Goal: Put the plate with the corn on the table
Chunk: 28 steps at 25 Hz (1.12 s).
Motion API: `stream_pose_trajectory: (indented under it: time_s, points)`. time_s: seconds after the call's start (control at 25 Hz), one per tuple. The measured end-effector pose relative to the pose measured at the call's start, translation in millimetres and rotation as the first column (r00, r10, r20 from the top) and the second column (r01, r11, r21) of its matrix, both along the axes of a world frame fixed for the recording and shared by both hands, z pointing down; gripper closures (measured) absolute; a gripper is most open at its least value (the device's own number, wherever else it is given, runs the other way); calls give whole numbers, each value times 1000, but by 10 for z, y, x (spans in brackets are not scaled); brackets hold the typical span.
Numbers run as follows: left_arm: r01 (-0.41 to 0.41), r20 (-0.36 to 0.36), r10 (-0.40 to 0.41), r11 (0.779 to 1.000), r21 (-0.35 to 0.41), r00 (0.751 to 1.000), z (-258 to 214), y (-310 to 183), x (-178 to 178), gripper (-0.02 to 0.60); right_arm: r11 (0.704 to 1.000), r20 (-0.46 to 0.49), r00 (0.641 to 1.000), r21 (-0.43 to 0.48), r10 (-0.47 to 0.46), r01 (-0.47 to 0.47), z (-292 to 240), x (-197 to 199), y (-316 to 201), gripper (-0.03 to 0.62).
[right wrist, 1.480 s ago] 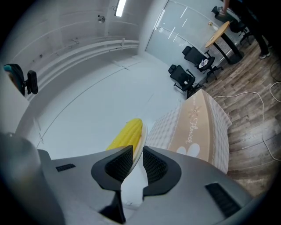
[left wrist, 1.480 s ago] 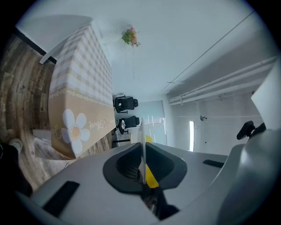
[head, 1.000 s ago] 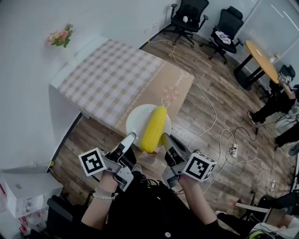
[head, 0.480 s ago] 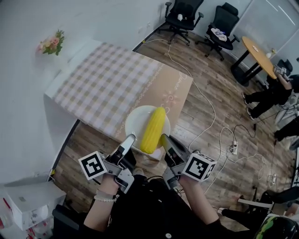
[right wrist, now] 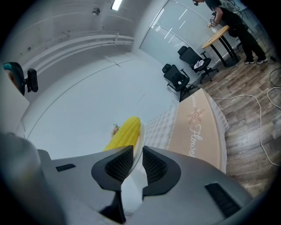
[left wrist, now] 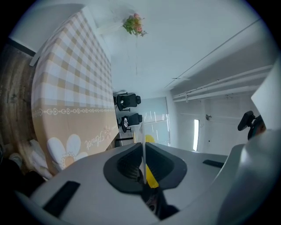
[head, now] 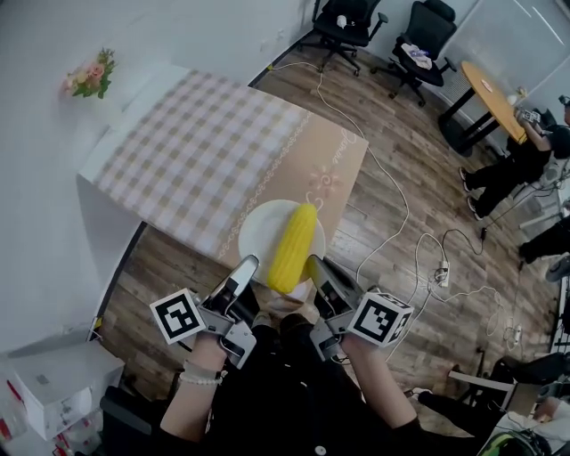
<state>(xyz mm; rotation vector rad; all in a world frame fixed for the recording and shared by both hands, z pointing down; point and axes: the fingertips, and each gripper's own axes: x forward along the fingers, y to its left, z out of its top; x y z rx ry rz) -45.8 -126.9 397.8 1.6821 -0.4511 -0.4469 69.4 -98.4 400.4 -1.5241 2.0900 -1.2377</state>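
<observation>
A white plate [head: 261, 230] carries a yellow corn cob [head: 294, 242] lying lengthwise. My left gripper [head: 248, 264] is shut on the plate's near-left rim. My right gripper [head: 313, 264] is shut on the near-right rim, and its jaws have just been closing a little tighter on it. The plate hangs at the near edge of the table [head: 196, 151], its far half over the tan cloth border. In the left gripper view the plate rim [left wrist: 143, 145] stands edge-on between the pads, with the corn [left wrist: 151, 176] behind. The right gripper view shows the rim [right wrist: 140, 137] pinched and the corn [right wrist: 124, 132] above.
A checked cloth with a tan flower border covers the table. A vase of flowers [head: 89, 76] stands at its far left corner, by the white wall. Cables and a power strip [head: 441, 272] lie on the wood floor to the right. Office chairs [head: 349, 16], a round table [head: 490, 98] and seated people are farther off.
Both grippers have carried the plate with the corn a little forward and down, over the table's near edge. Both still hold the rim.
</observation>
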Motion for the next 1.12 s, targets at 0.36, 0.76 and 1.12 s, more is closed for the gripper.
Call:
stream_pose_trajectory:
  time_s: [0.36, 0.76, 1.12]
  points:
    - [18, 29, -18, 1000, 2, 999, 69, -244, 107, 551, 999, 12, 1000, -23, -27, 27, 110, 110, -266, 499]
    - [74, 64, -73, 997, -13, 995, 186, -351, 182, 554, 995, -1, 995, -42, -95, 95, 209, 191, -442, 500]
    - [144, 88, -140, 989, -41, 986, 270, -640, 450, 557, 976, -15, 980, -89, -200, 198, 289, 472, -803, 500]
